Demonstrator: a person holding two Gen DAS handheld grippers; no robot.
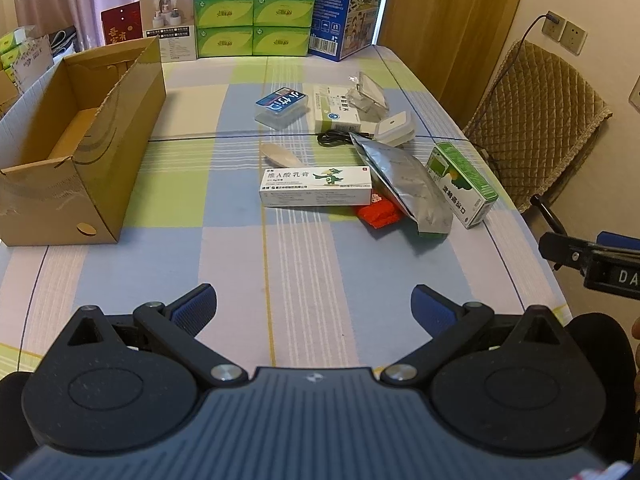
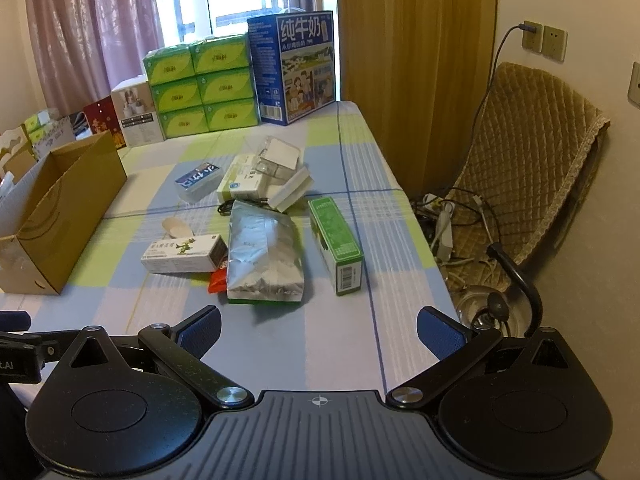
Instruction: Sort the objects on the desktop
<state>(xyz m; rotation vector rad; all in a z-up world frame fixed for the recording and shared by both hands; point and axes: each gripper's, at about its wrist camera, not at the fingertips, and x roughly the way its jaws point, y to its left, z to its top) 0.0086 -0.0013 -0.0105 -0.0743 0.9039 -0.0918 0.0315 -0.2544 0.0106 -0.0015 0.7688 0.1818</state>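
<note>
Nothing is being gripped at this moment: the left gripper (image 1: 314, 304) and the right gripper (image 2: 318, 328) are both being held released, jaws spread wide, above the near edge of the bench (image 1: 304, 264). The things to be sorted are lying in a loose cluster on the far right half: an ointment box (image 1: 316, 186), a silver foil pouch (image 1: 404, 180) overlapping a red packet (image 1: 378, 213), a green carton (image 1: 462, 184), a black cable (image 1: 338, 138) and a blue-labelled case (image 1: 282, 106). An open cardboard box (image 1: 76, 148) is standing well apart on the left. By the look of it, sorting is only being started. A first item, likely the ointment box, is to be approached and closed on across its narrow sides.
</note>
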